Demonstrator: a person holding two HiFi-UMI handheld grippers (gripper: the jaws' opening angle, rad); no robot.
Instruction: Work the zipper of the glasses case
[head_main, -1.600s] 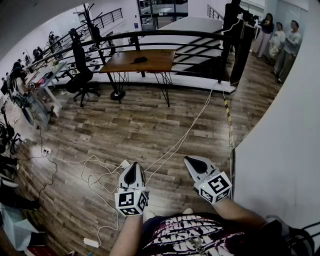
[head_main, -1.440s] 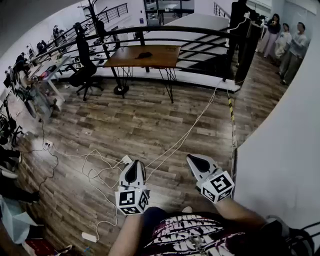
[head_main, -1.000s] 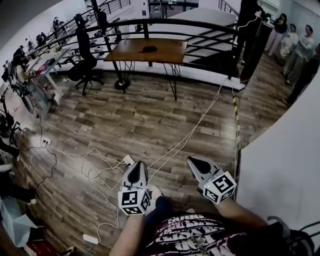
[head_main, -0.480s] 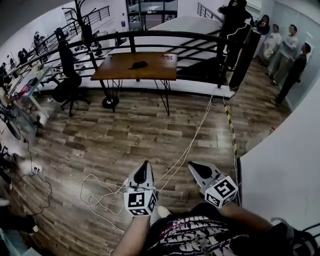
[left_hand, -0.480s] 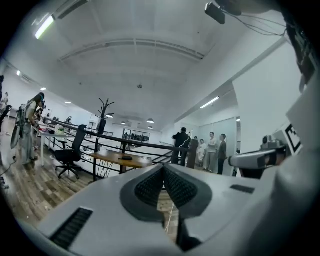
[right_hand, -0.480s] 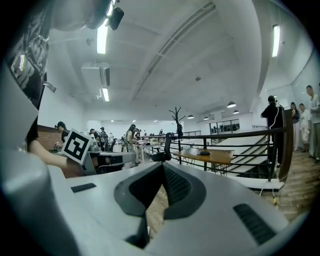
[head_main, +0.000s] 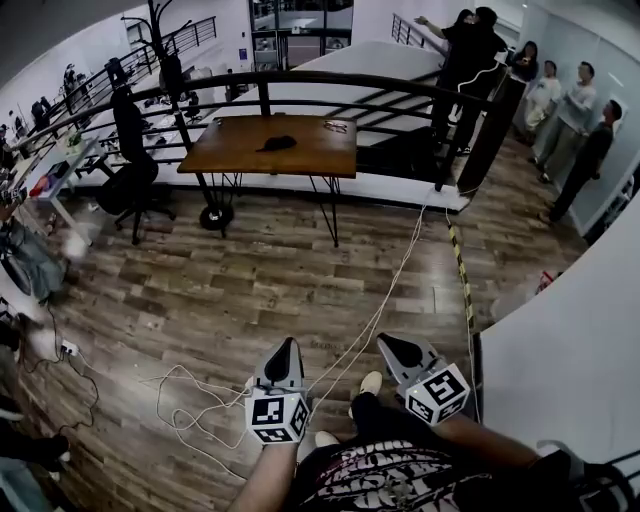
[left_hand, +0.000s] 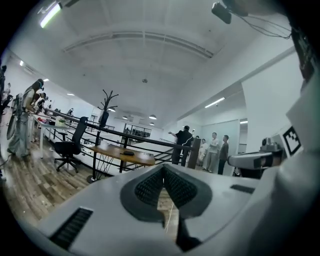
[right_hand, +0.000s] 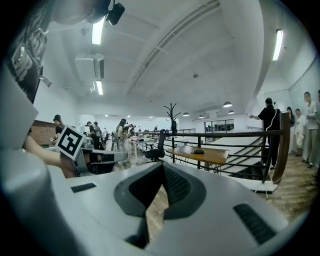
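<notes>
So the person is out on the wood floor (head_main: 250, 270), nowhere near the desk. Both claws are held out in front of them at about the same height, side by side with a gap between, pointing roughly level.

The left claw (head_main: 287, 344) is clamped fully shut with the ribbed pads pressed together, and there's nothing in it. Same for the right claw (head_main: 393, 344): jaws closed tight on nothing at all.

The glasses case (head_main: 275, 144) looks to be the small dark thing lying on the wooden table (head_main: 310, 152), well ahead of both claws and a bit to the left of the left one. It's too far off to make out any zipper. Just behind the table runs a black railing (head_main: 330, 78).

White cables (head_main: 385, 290) trail across the floor from below the claws and run forward between them, toward the right end of the railing. A black office chair (head_main: 130, 170) sits far off to the left of the left claw. A group of people (head_main: 560, 100) stands far ahead and to the right of the right claw. A white wall (head_main: 560, 340) is close on that claw's right side. One pale shoe (head_main: 370, 383) shows on the floor between the two claws.
</notes>
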